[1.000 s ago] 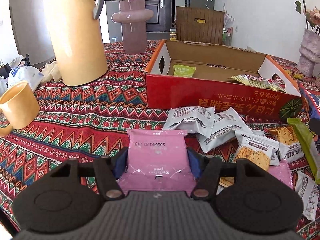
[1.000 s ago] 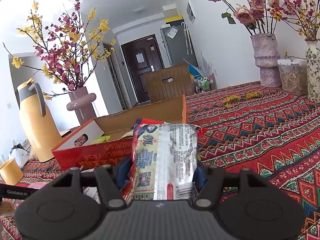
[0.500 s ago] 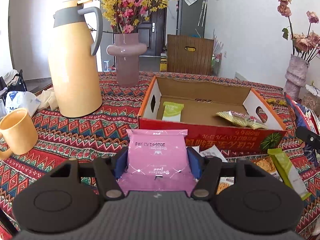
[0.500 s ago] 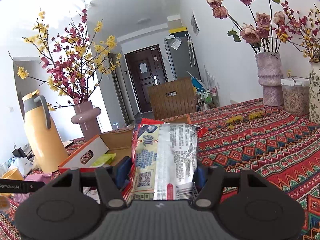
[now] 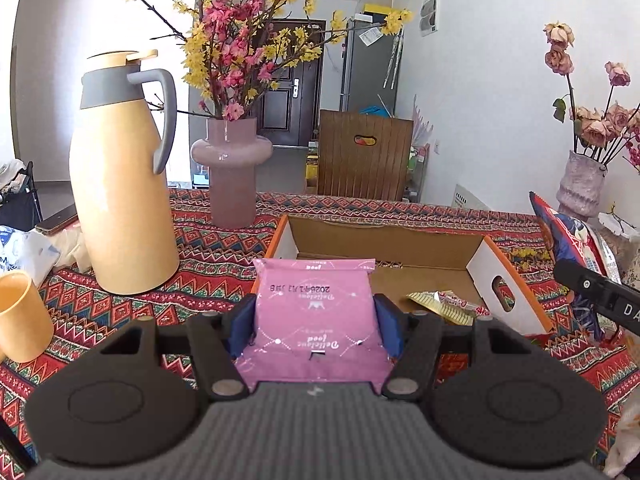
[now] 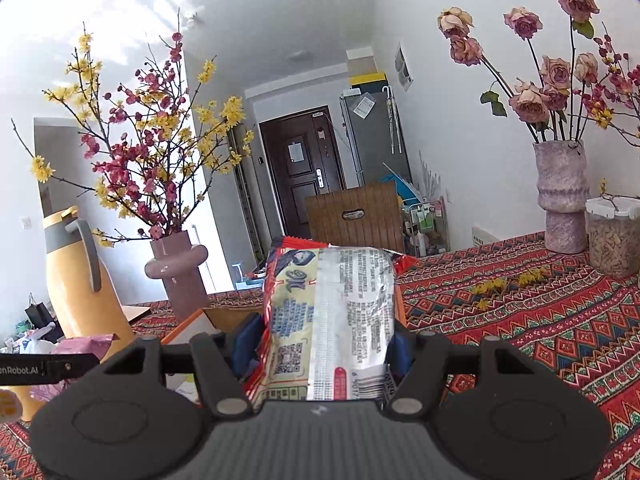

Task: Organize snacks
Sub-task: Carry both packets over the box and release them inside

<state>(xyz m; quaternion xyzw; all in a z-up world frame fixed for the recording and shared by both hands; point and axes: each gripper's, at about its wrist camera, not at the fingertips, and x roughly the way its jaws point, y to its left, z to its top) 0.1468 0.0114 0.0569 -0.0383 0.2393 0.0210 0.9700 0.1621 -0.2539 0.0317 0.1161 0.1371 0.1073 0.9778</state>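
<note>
My left gripper [image 5: 315, 322] is shut on a pink snack packet [image 5: 314, 316], held in the air just in front of the open cardboard box [image 5: 384, 246] with orange-red outer walls. A yellow-wrapped snack [image 5: 444, 304] lies inside the box at the right. My right gripper [image 6: 322, 340] is shut on a red, cream and silver snack bag [image 6: 328, 312], also lifted above the table. That bag [image 5: 576, 240] and the right gripper's arm show at the right edge of the left wrist view. The pink packet [image 6: 82, 346] appears at the left of the right wrist view.
A tall yellow thermos jug [image 5: 120, 184] and a pink vase [image 5: 232, 172] of flowers stand left of the box. A yellow mug [image 5: 22, 320] sits at the near left. A mottled vase [image 6: 560, 196] of roses and a jar [image 6: 612, 236] stand on the patterned tablecloth [image 6: 540, 320] at the right.
Both grippers have risen with their packets still gripped. The loose snacks on the cloth in front of the box have dropped out of the left wrist view, and the box now sits lower.
</note>
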